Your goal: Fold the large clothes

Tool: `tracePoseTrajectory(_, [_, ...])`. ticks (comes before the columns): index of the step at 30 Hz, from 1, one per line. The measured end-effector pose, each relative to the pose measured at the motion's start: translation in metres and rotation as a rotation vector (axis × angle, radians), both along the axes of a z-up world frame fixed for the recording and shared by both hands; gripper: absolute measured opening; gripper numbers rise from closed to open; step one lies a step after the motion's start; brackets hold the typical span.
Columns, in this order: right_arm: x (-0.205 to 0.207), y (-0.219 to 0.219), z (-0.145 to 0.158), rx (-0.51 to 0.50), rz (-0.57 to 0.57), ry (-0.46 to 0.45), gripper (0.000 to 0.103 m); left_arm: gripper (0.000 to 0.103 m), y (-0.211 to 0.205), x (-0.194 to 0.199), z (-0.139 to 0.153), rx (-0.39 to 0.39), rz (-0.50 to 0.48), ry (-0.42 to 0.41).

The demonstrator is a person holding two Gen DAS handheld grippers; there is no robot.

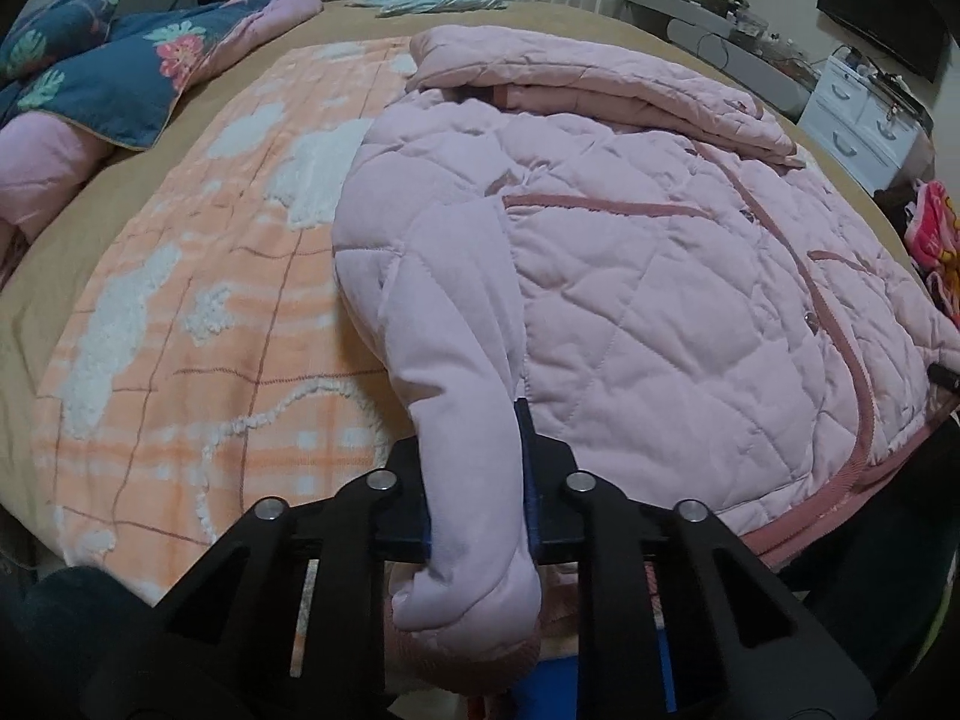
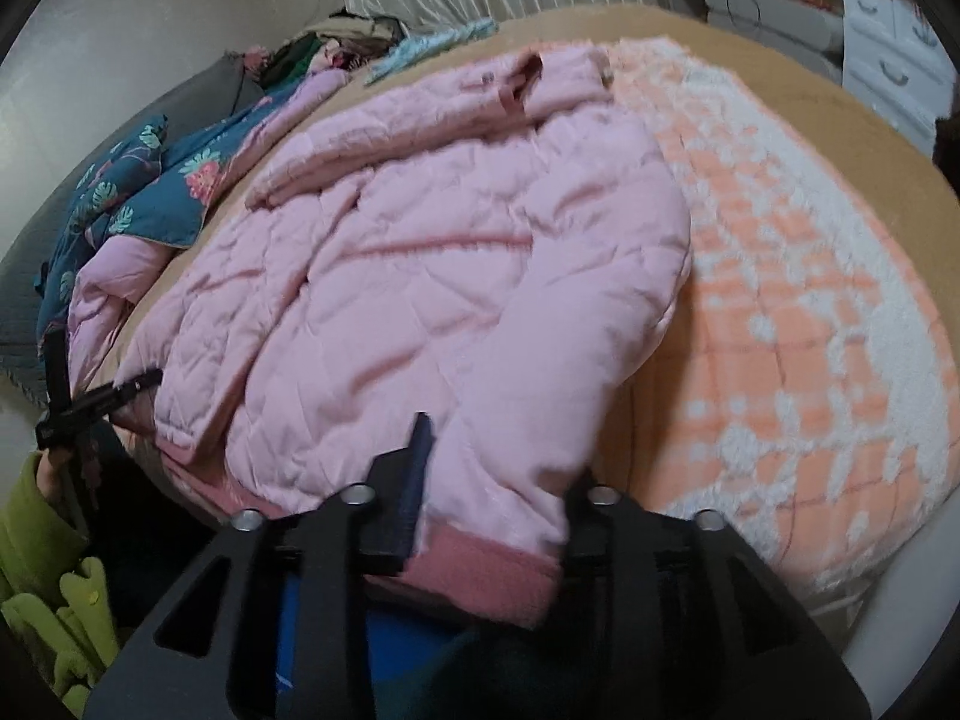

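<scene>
A pink quilted jacket (image 1: 630, 276) lies on the orange-and-white blanket (image 1: 198, 312) on the bed, its top part folded over. My left gripper (image 1: 474, 480) is shut on the jacket's sleeve (image 1: 456, 372) near its ribbed cuff, at the bed's near edge. In the right wrist view the jacket (image 2: 432, 276) fills the middle. My right gripper (image 2: 492, 480) is shut on the jacket's hem corner (image 2: 486, 564), at the darker pink ribbed band. The left gripper's black tip (image 2: 102, 399) shows at the jacket's far left edge.
A blue floral quilt (image 1: 120, 66) and piled clothes lie at the bed's head. A white drawer unit (image 1: 864, 120) and a cluttered shelf stand at the right, with a bright patterned cloth (image 1: 936, 240). A green sleeve (image 2: 36, 576) shows at lower left.
</scene>
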State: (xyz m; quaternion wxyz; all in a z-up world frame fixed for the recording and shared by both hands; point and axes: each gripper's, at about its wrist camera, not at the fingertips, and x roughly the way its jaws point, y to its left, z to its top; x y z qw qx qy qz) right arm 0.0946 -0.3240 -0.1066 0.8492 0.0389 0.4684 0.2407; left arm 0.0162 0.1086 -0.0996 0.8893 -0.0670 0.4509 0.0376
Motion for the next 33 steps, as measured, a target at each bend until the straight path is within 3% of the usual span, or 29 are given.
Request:
tracePoseTrajectory(3, [0.000, 0.002, -0.008, -0.018, -0.007, 0.011, 0.038, 0.009, -0.001, 0.002, 0.008, -0.005, -0.001, -0.028])
tracePoseTrajectory(5, [-0.004, 0.003, 0.000, -0.028, -0.014, -0.024, 0.021, 0.008, -0.001, 0.003, 0.011, -0.006, -0.007, -0.034])
tracePoseTrajectory(8, [-0.009, -0.004, 0.022, 0.041, -0.035, -0.111, 0.016, 0.007, -0.003, 0.003, 0.019, 0.001, -0.023, -0.060])
tracePoseTrajectory(10, [-0.009, -0.003, 0.046, 0.104, -0.050, -0.174, 0.015, 0.007, -0.001, 0.002, 0.026, -0.007, -0.025, -0.084])
tracePoseTrajectory(13, [-0.005, 0.003, 0.083, 0.111, -0.041, -0.275, 0.014, 0.006, 0.002, 0.006, 0.040, -0.011, -0.028, -0.116])
tracePoseTrajectory(17, [0.010, 0.008, 0.119, 0.135, -0.045, -0.318, 0.014, 0.006, 0.003, 0.014, 0.069, -0.016, -0.033, -0.183])
tracePoseTrajectory(33, [0.052, -0.009, 0.154, 0.233, -0.128, -0.331, 0.014, 0.006, -0.001, 0.057, 0.139, -0.027, -0.012, -0.316])
